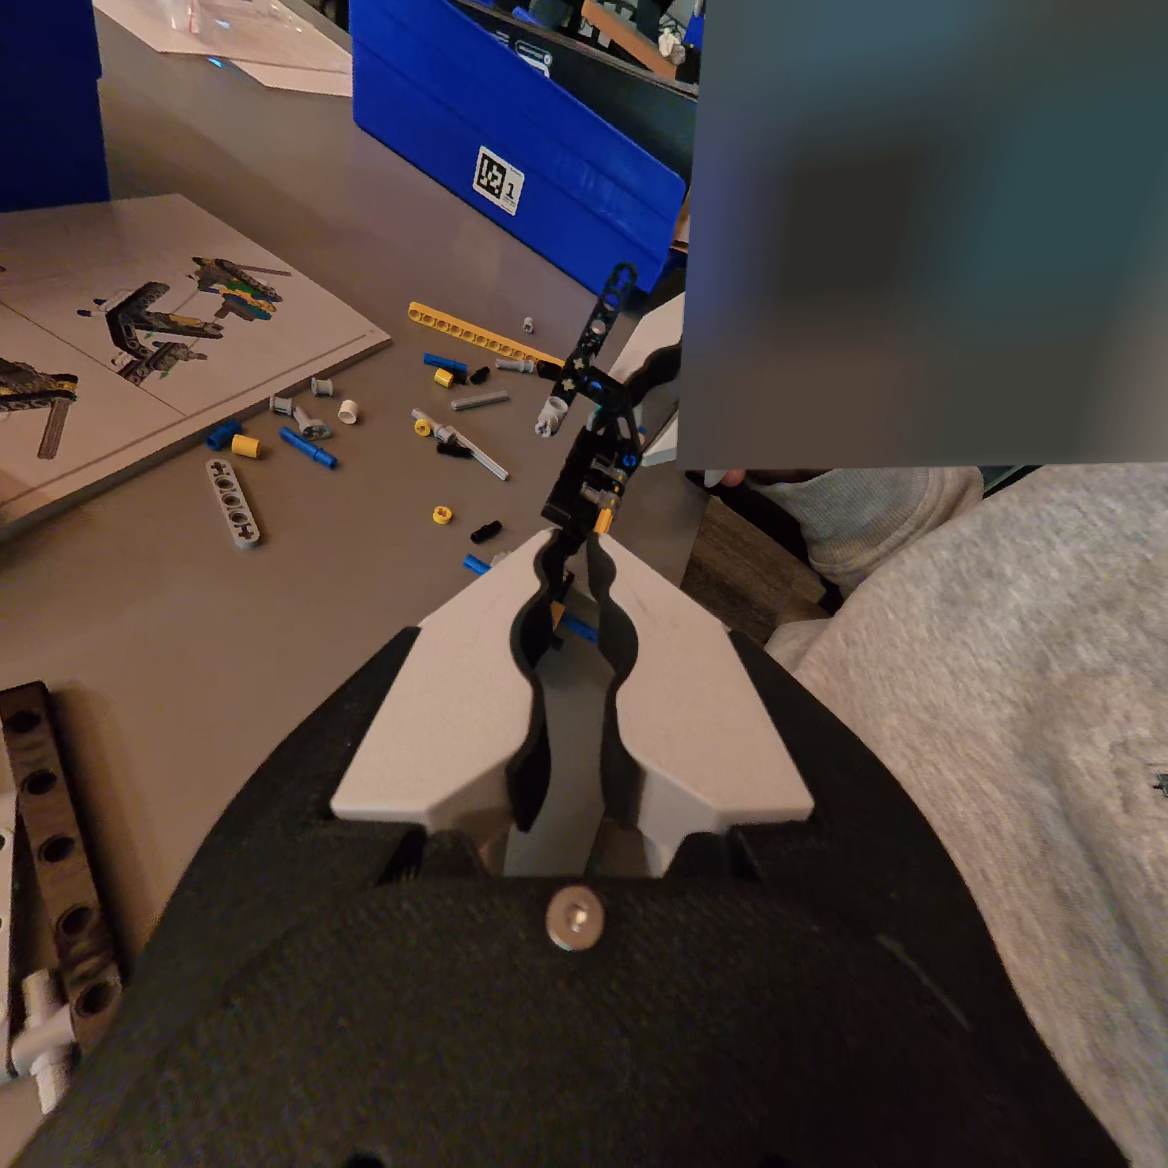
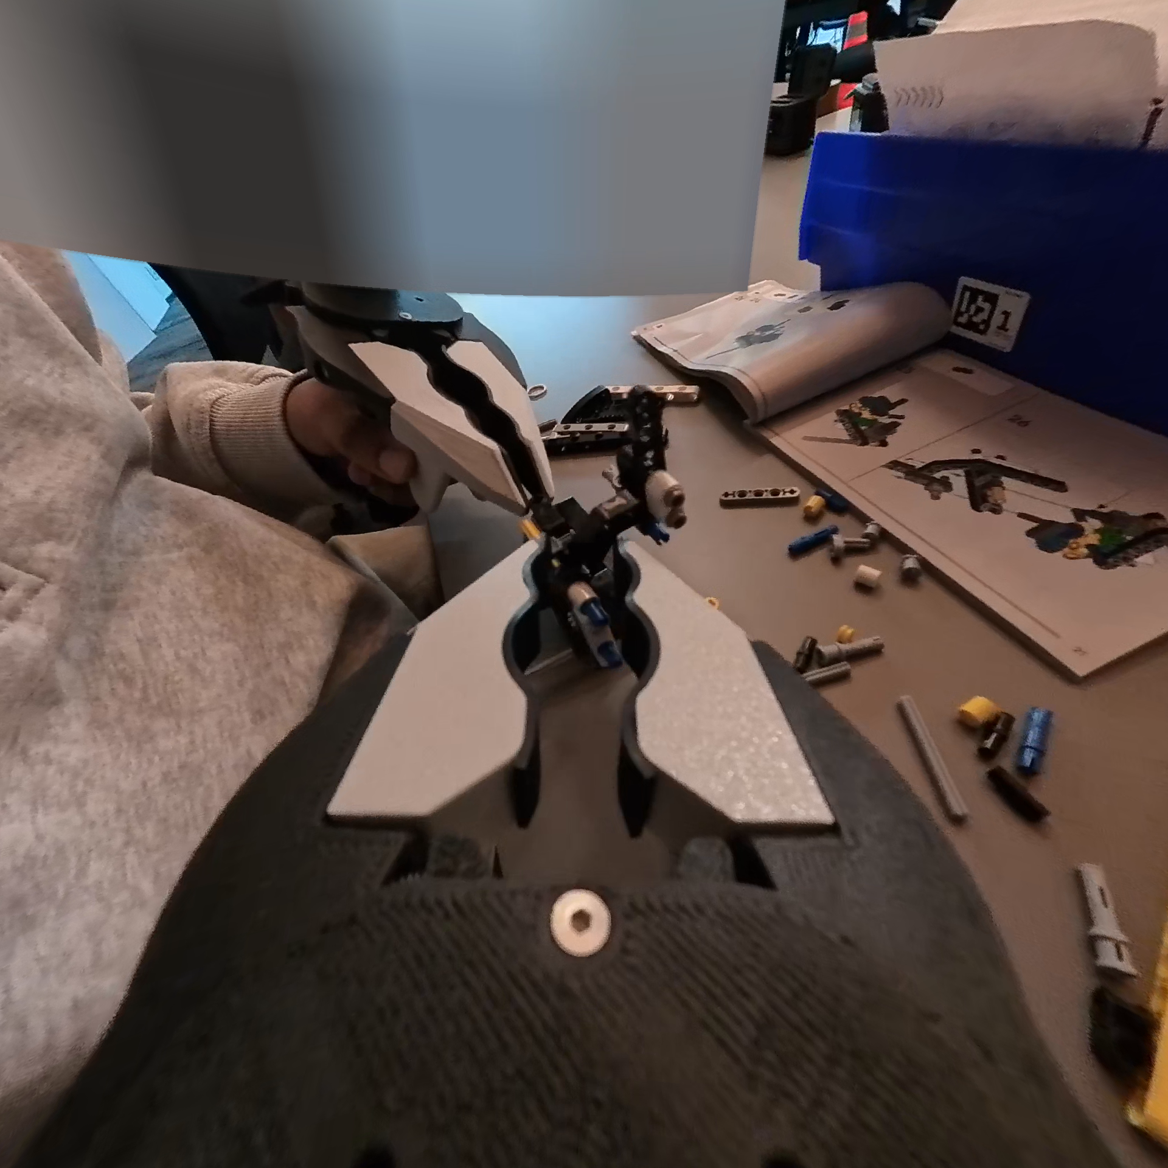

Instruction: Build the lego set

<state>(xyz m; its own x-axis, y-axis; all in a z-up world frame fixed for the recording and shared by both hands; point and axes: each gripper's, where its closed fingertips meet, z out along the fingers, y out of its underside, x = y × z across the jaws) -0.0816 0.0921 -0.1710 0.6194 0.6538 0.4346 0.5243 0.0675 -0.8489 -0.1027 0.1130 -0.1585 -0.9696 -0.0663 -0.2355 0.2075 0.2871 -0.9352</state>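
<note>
A large blurred patch covers the upper right of the left wrist view and the upper left of the right wrist view, hiding whatever lies behind it. The black lego assembly (image 1: 591, 455) is held in the air above the table edge, and its fine details are hard to make out: a black beam with holes sticks up from it, with grey, blue and yellow pins along the body. The left gripper (image 1: 572, 537) pinches the lower end of the assembly between its tips, though the exact contact is partly hidden by the black pads. The right gripper (image 2: 578, 556) is closed around the other part of the same assembly, and from its camera the left gripper shows at the far side, its tips meeting the assembly. A hand (image 2: 354, 436) in a grey sleeve grips the left tool's handle. On the grey table (image 1: 284, 600) lie loose pieces: a long yellow beam (image 1: 474, 335), a short grey beam (image 1: 232, 502), blue pins and yellow bushes. An open instruction booklet (image 1: 158, 354) lies beside them, and a blue bin (image 1: 505, 126) stands behind. The room beyond is dim and cut off.
</note>
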